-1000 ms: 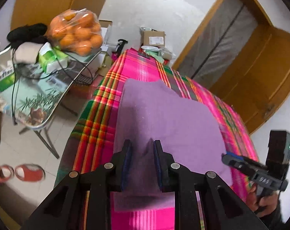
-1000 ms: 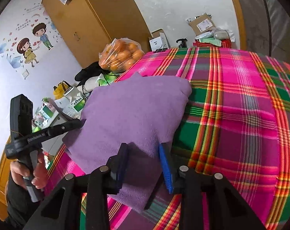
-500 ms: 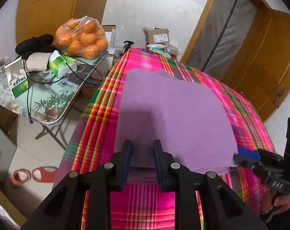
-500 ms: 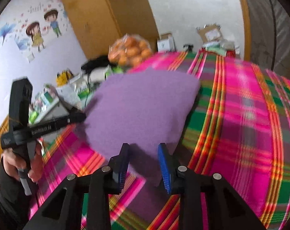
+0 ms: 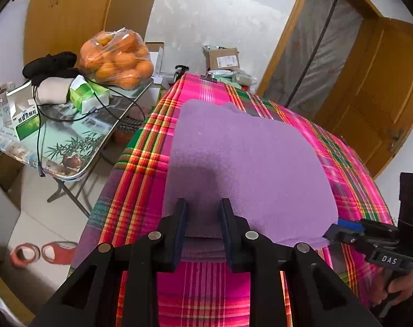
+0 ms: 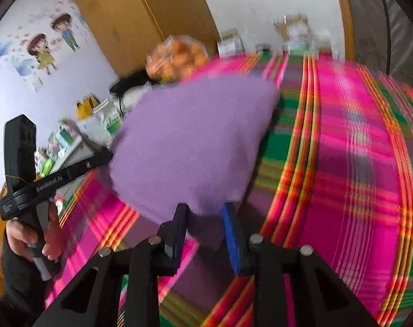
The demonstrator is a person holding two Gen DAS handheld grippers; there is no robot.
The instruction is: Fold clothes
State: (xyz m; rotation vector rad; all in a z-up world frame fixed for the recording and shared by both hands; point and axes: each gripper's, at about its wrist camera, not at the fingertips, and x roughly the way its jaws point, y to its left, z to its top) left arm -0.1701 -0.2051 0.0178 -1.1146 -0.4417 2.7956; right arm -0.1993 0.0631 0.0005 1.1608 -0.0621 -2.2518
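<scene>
— Left wrist view: where's the cloth (image 5: 244, 160)?
— Flat on the plaid bed (image 5: 141, 169). My left tongs (image 5: 202, 218) gape over its near edge, holding nothing; my right tongs (image 5: 340, 229) touch its near right corner.
— Right wrist view?
— Blurred. The right tongs (image 6: 203, 218) straddle the cloth's near corner, parted; whether they grip, I cannot tell.

Garment (image 5: 244, 163) on bed (image 5: 130, 185); side table (image 5: 70, 147) left (seemingly apart)

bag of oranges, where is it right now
In the left wrist view the bag of oranges sits upper left on the glass side table, left of the plaid bed, beside a green-and-white carton.
</scene>
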